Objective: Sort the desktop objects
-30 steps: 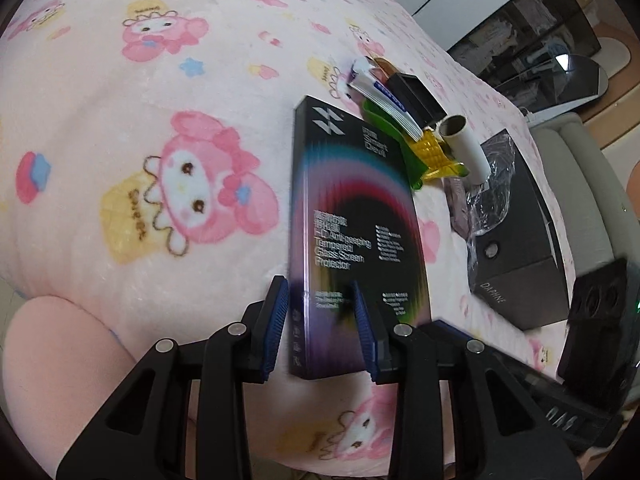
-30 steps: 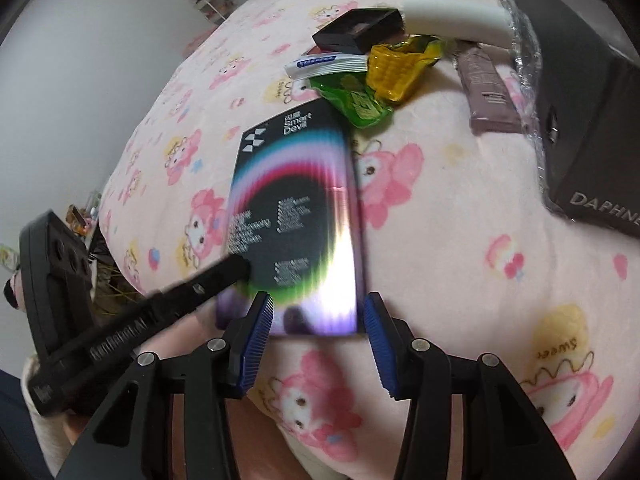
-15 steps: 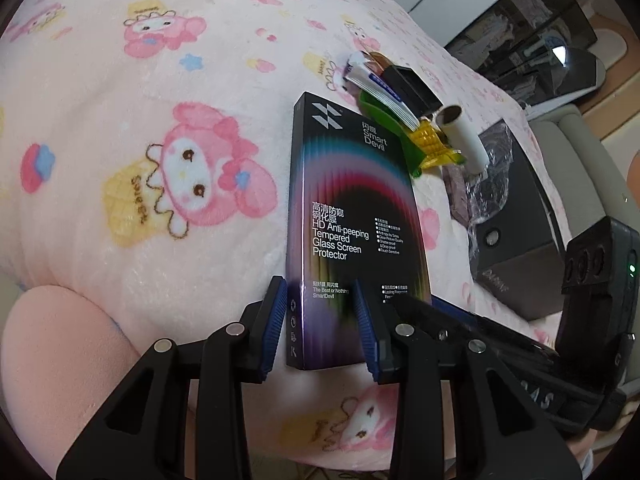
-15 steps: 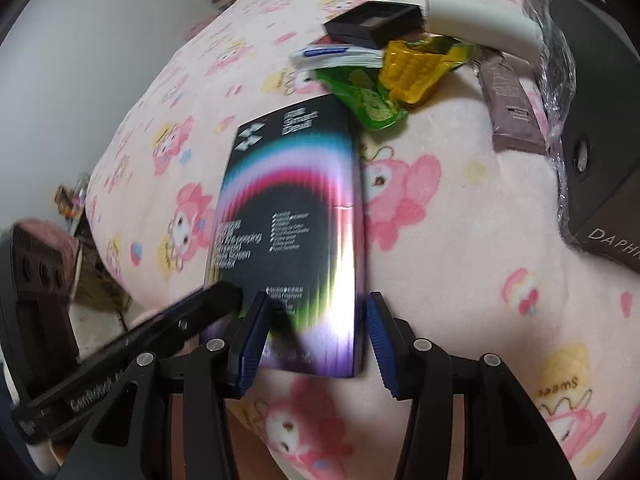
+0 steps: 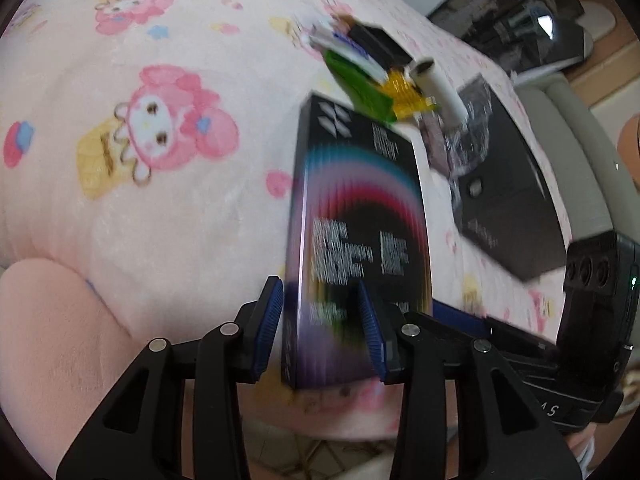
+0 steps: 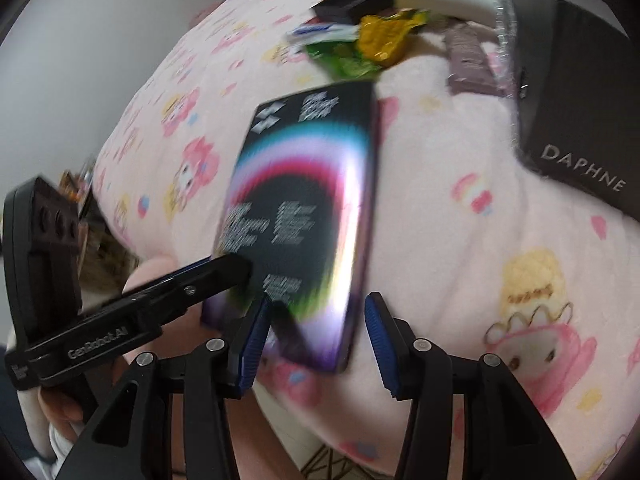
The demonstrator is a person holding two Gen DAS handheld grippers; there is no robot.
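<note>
the screen protector box [image 5: 360, 216], black with a rainbow arc, lies flat on the pink cartoon-print blanket [image 5: 160, 208], its near end at the blanket's near edge, and both views of it are blurred. the left gripper [image 5: 320, 322] straddles the box's near left corner: its left blue pad stands just outside the box's left edge and its right pad is over the printed face, the jaws opening, with no clear press on the box. the right gripper [image 6: 316, 330] has its jaws spread at the box's near right corner, the left pad over the face and the right pad standing clear of the right edge, so it pinches nothing. at the far end of the box sits a small heap: a green packet [image 5: 360, 88], a yellow wrapper [image 6: 388, 36], a white roll [image 5: 438, 88], a small black box [image 6: 356, 0] and a white and blue sachet [image 6: 324, 32]. to the right lies a brown bar [image 6: 466, 60], and beyond it a black box marked daphne [image 6: 580, 92] under crinkled clear plastic. a hand [image 6: 60, 404] holds the left gripper's handle
</note>
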